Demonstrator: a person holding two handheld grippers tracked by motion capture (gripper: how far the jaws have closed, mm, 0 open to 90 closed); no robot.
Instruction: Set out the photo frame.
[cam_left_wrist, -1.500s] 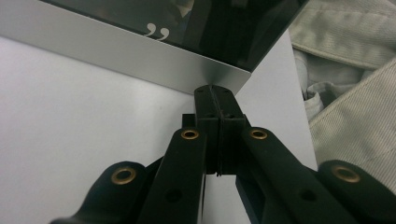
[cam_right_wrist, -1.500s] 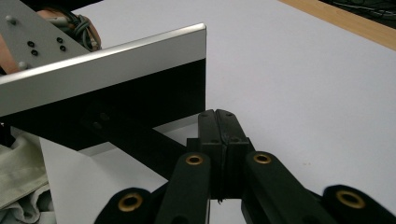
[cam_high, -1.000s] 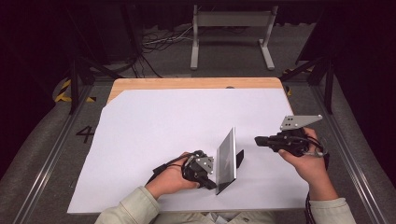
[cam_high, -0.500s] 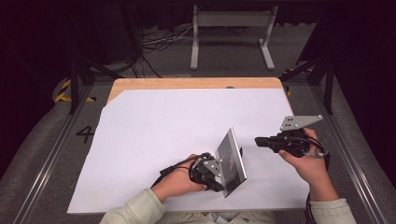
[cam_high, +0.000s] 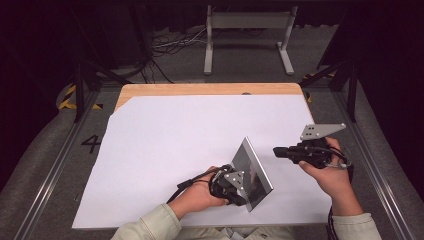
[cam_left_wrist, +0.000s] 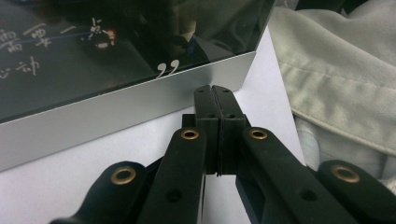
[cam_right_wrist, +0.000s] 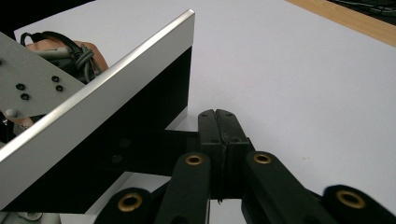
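Observation:
A flat panel (cam_high: 255, 172) with a silver rim and a dark glossy face stands tilted on edge on the white table sheet (cam_high: 190, 135). My left gripper (cam_high: 231, 186) lies low at its near left side. Its jaws are shut with nothing between them, and their tips (cam_left_wrist: 212, 91) sit right at the silver rim (cam_left_wrist: 116, 112) near a corner. My right gripper (cam_high: 277, 150) hovers just to the panel's right, pointing at it, also shut and empty. In the right gripper view its tips (cam_right_wrist: 217, 114) are close to the panel's black back (cam_right_wrist: 140, 102).
The white sheet covers a wooden tabletop (cam_high: 200, 89). Metal rails (cam_high: 55, 165) run along both sides of the table. A person's light sleeve (cam_left_wrist: 336, 70) lies near the panel's corner. A metal stand (cam_high: 247, 30) and cables (cam_high: 170, 45) are on the floor beyond.
The left hand has slid right along the table. The panel has swung round, so more of its dark face shows from above. The right hand has kept still.

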